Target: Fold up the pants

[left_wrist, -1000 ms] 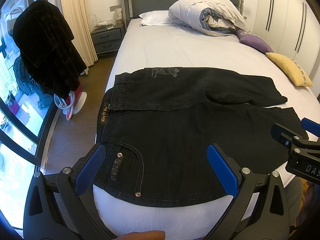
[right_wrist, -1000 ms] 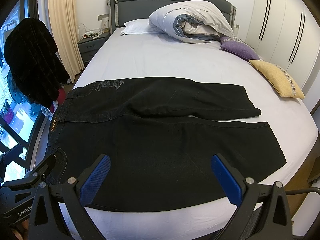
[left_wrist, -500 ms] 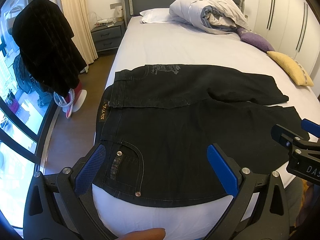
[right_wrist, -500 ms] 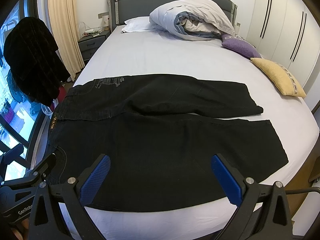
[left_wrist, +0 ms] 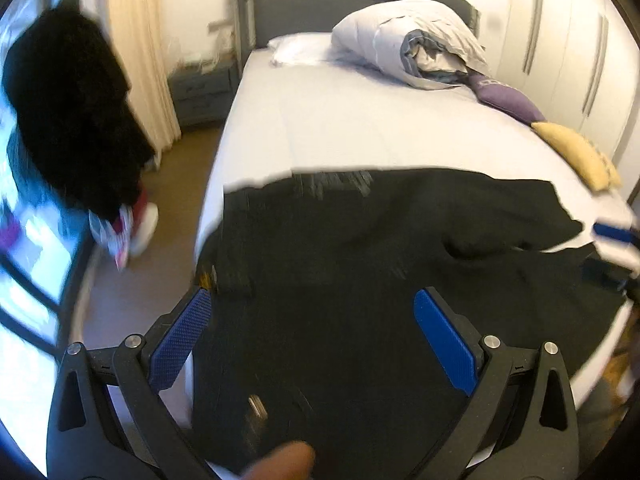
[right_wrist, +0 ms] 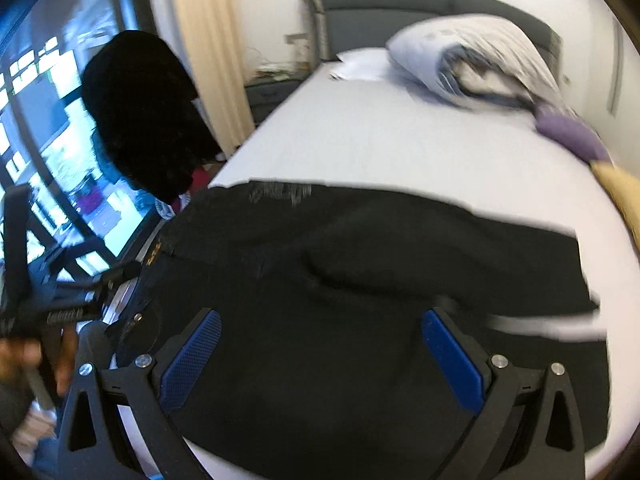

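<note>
Black jeans [left_wrist: 360, 264] lie spread flat across the near end of a white bed [left_wrist: 360, 128], waistband at the left, both legs running right. They also show in the right wrist view [right_wrist: 360, 280]. My left gripper [left_wrist: 316, 336] is open and empty, low over the waist end near the bed's left edge. My right gripper [right_wrist: 320, 356] is open and empty, low over the nearer leg. The right gripper's blue tip shows at the far right of the left wrist view [left_wrist: 614, 234]. Both views are motion-blurred.
A rolled duvet [left_wrist: 412, 48], a purple cushion [left_wrist: 508, 100] and a yellow cushion [left_wrist: 576, 156] lie at the bed's head and right side. A black garment [left_wrist: 72, 112] hangs at the left by the window. A nightstand [left_wrist: 200, 88] stands beside the headboard.
Both grippers have moved forward and down toward the jeans, which now fill more of each view. The right wrist view has swung left. Both stay open.
</note>
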Demonstrator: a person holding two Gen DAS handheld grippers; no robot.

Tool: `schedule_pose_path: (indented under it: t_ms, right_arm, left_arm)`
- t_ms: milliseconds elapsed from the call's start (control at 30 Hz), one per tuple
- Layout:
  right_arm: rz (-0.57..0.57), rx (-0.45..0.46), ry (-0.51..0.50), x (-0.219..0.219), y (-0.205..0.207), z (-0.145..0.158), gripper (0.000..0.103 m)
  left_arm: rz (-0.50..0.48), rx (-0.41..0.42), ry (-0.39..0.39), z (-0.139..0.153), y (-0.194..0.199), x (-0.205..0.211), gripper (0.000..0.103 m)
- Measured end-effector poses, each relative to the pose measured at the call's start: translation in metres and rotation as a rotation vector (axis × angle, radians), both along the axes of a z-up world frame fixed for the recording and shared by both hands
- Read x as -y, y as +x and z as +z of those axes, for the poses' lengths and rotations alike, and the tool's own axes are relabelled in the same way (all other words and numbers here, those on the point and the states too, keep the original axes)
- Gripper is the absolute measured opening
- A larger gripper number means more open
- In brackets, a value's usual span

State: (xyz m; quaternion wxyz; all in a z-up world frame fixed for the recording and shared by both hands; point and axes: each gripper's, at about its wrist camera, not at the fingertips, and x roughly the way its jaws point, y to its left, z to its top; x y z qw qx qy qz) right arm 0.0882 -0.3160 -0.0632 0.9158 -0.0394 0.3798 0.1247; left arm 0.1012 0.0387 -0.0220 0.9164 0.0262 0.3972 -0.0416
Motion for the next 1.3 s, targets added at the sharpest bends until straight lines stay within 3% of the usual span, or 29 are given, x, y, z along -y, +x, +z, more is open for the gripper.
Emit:
schedule_pose_path:
  t_ms: [33,133,200,267,467,500,567,667,733,867,1000,1100,1167,1233,1300]
  right_arm:
    - [0.045,0.015,0.009,0.006,0.014,0.005,0.103]
    - [0.126,0.020,0.006,0.016,0.048,0.011,0.103]
    - [0.167,0.007,-0.022,0.019,0.074,0.010,0.102]
    - [0.215,-0.007,-0.025,0.022,0.103,0.006,0.097]
    - [0.309,-0.070,-0.003,0.030,0.176,-0.020,0.085]
    - [0.307,-0.076,0.001,0.032,0.187,-0.025,0.085]
    - [0.310,-0.087,0.018,0.037,0.200,-0.033,0.085]
    - [0.311,-0.109,0.043,0.041,0.216,-0.046,0.085]
    - [0.326,-0.131,0.053,0.041,0.224,-0.057,0.085]
    - [0.345,-0.161,0.042,0.040,0.234,-0.072,0.085]
    - [0.351,-0.175,0.045,0.034,0.239,-0.073,0.083]
    - [0.380,-0.185,0.030,0.029,0.242,-0.072,0.081]
    - [0.406,-0.193,0.004,0.026,0.245,-0.070,0.079]
    - [0.422,-0.203,-0.024,0.022,0.249,-0.069,0.077]
    - [0.442,-0.206,-0.049,0.019,0.252,-0.069,0.077]
  left_arm:
    - [-0.041,0.000,0.019,-0.002,0.015,0.000,0.103]
    - [-0.148,-0.149,0.028,-0.017,0.070,0.000,0.103]
    - [-0.180,-0.144,0.018,-0.020,0.105,-0.004,0.103]
    - [-0.250,-0.119,0.056,-0.024,0.141,-0.003,0.103]
    - [-0.509,-0.249,0.096,-0.056,0.257,0.008,0.103]
    - [-0.554,-0.276,0.103,-0.063,0.271,0.011,0.101]
    - [-0.610,-0.350,0.111,-0.080,0.298,0.012,0.081]
    - [-0.657,-0.436,0.118,-0.100,0.329,0.011,0.067]
    - [-0.679,-0.486,0.094,-0.110,0.343,0.009,0.061]
    - [-0.737,-0.592,0.051,-0.131,0.358,0.012,0.061]
    - [-0.714,-0.617,-0.008,-0.138,0.374,0.007,0.060]
    - [-0.705,-0.614,-0.034,-0.139,0.377,0.006,0.041]
    - [-0.701,-0.613,-0.060,-0.138,0.376,0.007,0.019]
    - [-0.686,-0.559,-0.021,-0.128,0.353,0.003,0.011]
    - [-0.666,-0.474,0.038,-0.118,0.342,0.007,0.009]
